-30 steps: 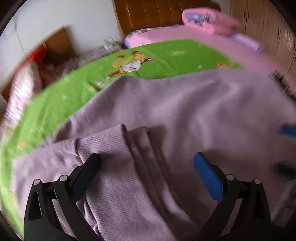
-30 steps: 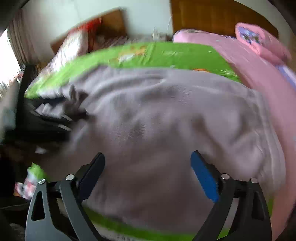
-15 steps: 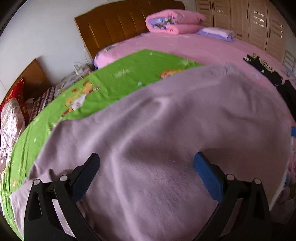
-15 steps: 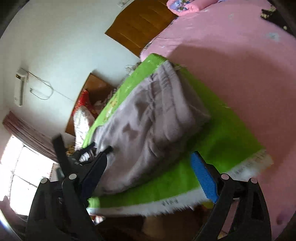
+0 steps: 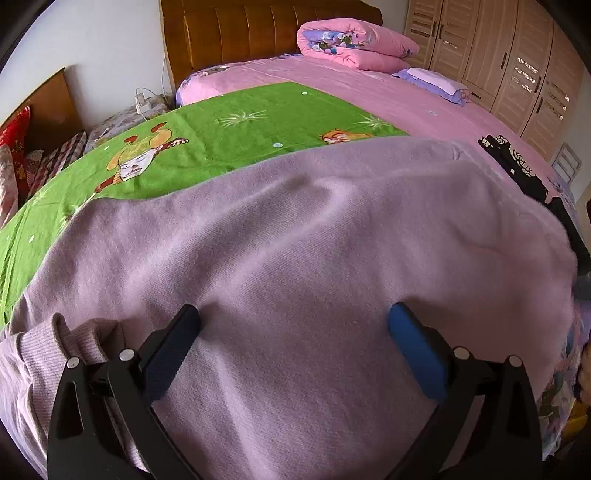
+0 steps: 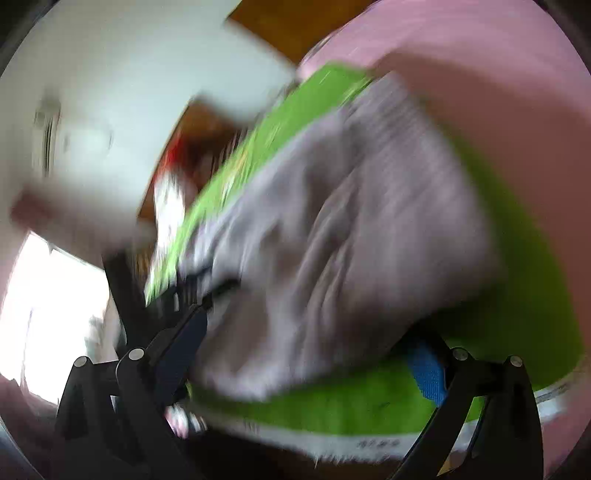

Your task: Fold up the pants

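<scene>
The lilac knitted pants [image 5: 295,240] lie folded on a green cartoon-print sheet [image 5: 229,136] on the bed. A ribbed cuff or waistband [image 5: 48,354] shows at the lower left. My left gripper [image 5: 295,325] is open, its fingers resting just over the near part of the pants, holding nothing. In the blurred, tilted right wrist view the pants [image 6: 351,240] lie on the green sheet [image 6: 369,406]. My right gripper [image 6: 306,343] is open and empty at the pants' near edge.
A pink bed sheet [image 5: 388,96] extends behind, with a folded pink quilt [image 5: 354,44] and a pillow [image 5: 432,79] by the wooden headboard [image 5: 258,33]. Black clothing [image 5: 517,166] lies at the right. Wardrobes [image 5: 517,55] stand beyond. The bed's edge is near in the right view.
The pants went from a raised fold with the ribbed end on top to lying flat. My right gripper swung away, tilted, and now moves back towards the pants' edge.
</scene>
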### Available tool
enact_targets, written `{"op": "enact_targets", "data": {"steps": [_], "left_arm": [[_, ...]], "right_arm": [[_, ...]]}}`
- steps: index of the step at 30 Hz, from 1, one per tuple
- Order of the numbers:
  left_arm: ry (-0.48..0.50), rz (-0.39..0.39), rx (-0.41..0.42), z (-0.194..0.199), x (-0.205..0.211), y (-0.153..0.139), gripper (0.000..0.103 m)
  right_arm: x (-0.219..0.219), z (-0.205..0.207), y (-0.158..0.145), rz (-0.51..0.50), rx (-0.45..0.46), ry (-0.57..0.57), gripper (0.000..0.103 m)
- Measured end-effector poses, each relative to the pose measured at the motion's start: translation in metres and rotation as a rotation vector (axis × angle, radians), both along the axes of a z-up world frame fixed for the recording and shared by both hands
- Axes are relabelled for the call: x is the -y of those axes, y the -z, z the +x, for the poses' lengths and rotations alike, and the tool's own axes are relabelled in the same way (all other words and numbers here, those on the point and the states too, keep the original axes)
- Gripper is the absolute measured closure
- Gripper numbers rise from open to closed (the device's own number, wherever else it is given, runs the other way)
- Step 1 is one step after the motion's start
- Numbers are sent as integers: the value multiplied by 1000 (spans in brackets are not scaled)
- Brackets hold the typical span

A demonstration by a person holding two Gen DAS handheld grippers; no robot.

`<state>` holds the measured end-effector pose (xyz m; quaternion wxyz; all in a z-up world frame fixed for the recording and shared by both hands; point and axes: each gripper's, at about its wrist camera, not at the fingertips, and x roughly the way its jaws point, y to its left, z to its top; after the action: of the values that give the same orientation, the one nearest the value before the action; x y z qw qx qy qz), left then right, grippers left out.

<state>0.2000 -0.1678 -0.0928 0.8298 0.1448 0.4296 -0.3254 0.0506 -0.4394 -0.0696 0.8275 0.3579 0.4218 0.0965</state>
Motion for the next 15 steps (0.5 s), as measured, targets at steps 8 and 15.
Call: {"op": "enact_targets", "data": {"steps": [8, 15], "left_arm": [[1, -1, 0, 0, 0, 0, 1], [-2, -1, -1, 0, 1, -2, 1]], "right_arm": [[34, 21, 6, 42, -24, 232, 13], [10, 31, 13, 75, 0, 137, 21]]}}
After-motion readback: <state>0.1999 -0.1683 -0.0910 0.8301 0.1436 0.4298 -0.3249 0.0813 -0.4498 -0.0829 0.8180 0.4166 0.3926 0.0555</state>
